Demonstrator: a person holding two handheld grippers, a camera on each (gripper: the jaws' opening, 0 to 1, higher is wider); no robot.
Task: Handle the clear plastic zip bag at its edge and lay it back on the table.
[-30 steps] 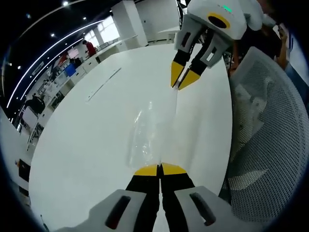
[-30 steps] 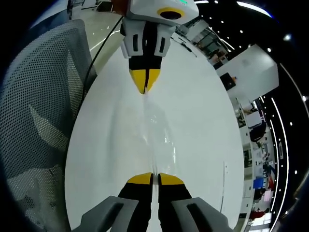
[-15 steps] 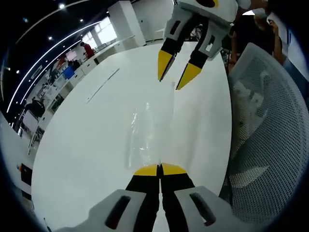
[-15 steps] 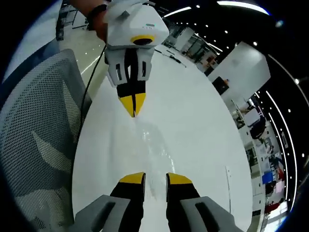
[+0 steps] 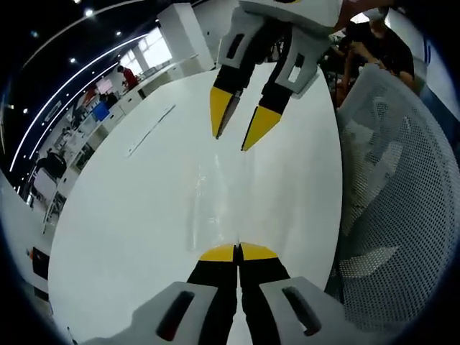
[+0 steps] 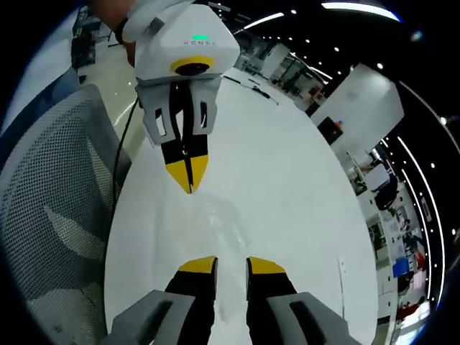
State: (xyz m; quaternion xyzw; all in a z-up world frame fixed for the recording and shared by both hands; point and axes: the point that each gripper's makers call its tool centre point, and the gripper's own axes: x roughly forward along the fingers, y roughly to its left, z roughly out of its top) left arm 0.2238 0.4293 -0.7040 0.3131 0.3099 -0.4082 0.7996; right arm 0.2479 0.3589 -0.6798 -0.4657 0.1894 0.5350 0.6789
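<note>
Between our left gripper's (image 5: pixel 238 251) yellow tips we see no gap at all; the jaws are clenched together at the near edge of the clear plastic zip bag (image 5: pixel 210 205), and they appear to pinch that edge, though the film is too transparent to be sure. Our right gripper (image 6: pixel 231 265) has its jaws parted and grips nothing; seen from the left gripper view it hangs (image 5: pixel 238 121) above the far end of the bag with both tips spread and clear of the film. From the right gripper view the left gripper (image 6: pixel 187 172) comes down point-first with its tips together at the bag's (image 6: pixel 228 228) edge. The bag lies flat on the white table (image 5: pixel 136 194), showing only as faint glints and creases. We judge it very light, limp and slippery, so it will sag and fold when lifted by one point; the stiffer zip edge or a corner is the place to take hold, with a firm pinch. A grey mesh chair (image 5: pixel 392 187) stands just beside the table's edge
</note>
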